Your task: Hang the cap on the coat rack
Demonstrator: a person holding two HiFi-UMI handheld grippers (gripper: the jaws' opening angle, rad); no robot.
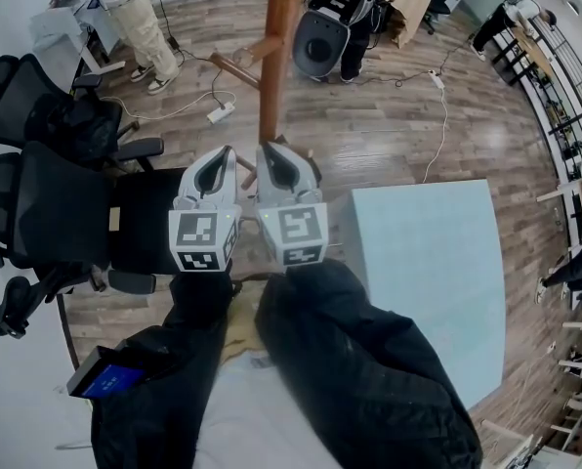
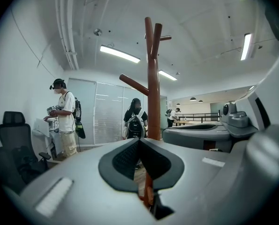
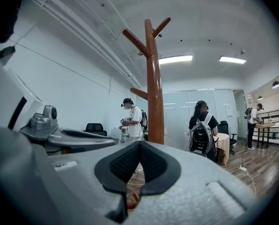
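Observation:
The brown wooden coat rack (image 1: pixel 270 57) stands on the floor straight ahead, with bare pegs angling off its pole. It rises right behind the jaw tips in the left gripper view (image 2: pixel 153 88) and in the right gripper view (image 3: pixel 154 88). My left gripper (image 1: pixel 216 169) and right gripper (image 1: pixel 276 164) are side by side, almost touching, and point at the pole's foot. Both are shut, with their dark pads meeting and nothing between them, as the left gripper (image 2: pixel 139 142) and right gripper (image 3: pixel 139 144) show close up. No cap shows in any view.
A pale blue table (image 1: pixel 428 272) stands at my right. Black office chairs (image 1: pixel 47 203) crowd the left. A white power strip (image 1: pixel 220 113) and cables lie on the wood floor beyond the rack. People stand at the back, one (image 1: pixel 140 18) at left, another (image 1: pixel 354 27) behind the rack.

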